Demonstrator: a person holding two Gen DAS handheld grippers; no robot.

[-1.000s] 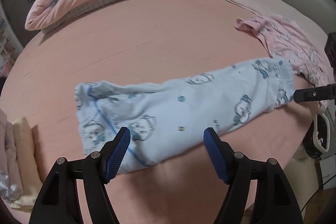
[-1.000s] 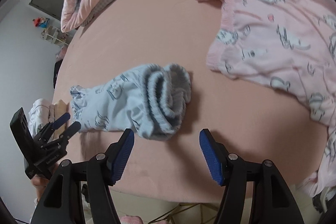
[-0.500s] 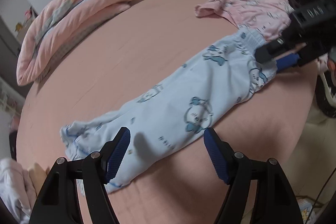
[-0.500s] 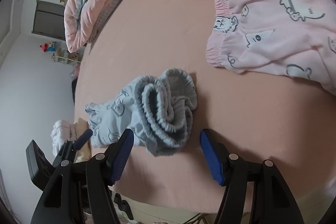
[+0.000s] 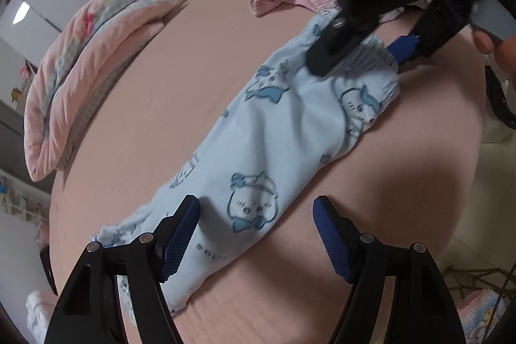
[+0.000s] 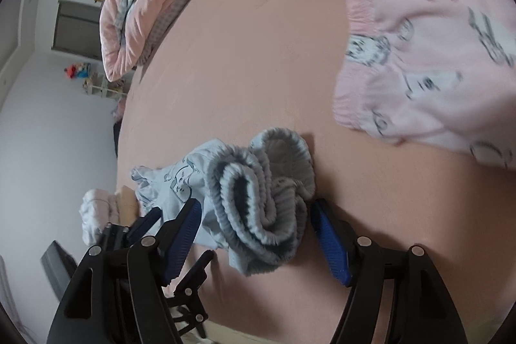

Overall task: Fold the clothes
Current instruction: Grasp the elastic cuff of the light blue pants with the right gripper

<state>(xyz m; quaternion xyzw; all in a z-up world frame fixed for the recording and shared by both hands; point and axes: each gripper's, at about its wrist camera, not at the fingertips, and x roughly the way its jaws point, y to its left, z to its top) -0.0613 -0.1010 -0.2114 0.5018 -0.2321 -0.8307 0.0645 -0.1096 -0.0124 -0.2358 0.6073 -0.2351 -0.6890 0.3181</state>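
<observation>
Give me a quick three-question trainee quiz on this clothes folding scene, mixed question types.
1. True or false: the left gripper is clamped on the blue pants.
2. Which end of the pants sits between the right gripper fingers? A) waistband B) leg cuffs
3. Fill in: the other garment on the bed is the ____ pajama piece.

Key: 1 false, it is open; 2 A; 3 pink.

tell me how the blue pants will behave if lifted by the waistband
Probably floppy: the blue pants lie limp on the bed, waistband bunched in soft folds. Likely light, being thin cloth. The legs should dangle and swing rather than hold shape.
</observation>
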